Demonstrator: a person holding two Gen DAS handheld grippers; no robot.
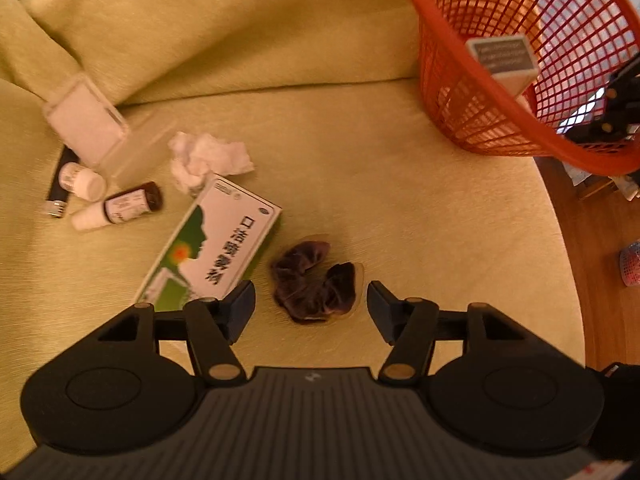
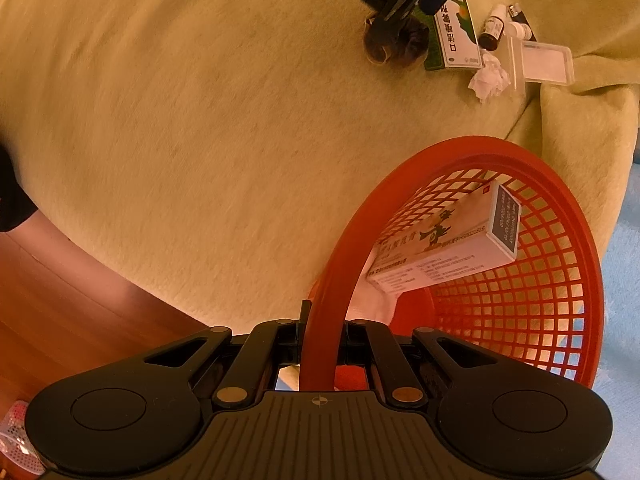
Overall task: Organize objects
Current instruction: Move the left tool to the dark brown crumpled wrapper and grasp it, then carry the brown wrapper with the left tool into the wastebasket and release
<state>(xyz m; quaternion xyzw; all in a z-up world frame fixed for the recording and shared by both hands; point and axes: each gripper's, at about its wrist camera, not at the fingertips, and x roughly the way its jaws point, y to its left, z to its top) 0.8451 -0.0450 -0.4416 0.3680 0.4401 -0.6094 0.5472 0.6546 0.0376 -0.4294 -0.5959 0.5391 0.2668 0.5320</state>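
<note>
Between the parted fingers of the left gripper lies a dark purple scrunchie on the yellow sofa, untouched, just beside a green medicine box. Well away from the scrunchie, the right gripper is clamped on the red basket rim.

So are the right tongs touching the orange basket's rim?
Touching. The right wrist view shows the right tongs shut on the rim of the orange basket, which passes straight between the two fingers with no gap.
</note>
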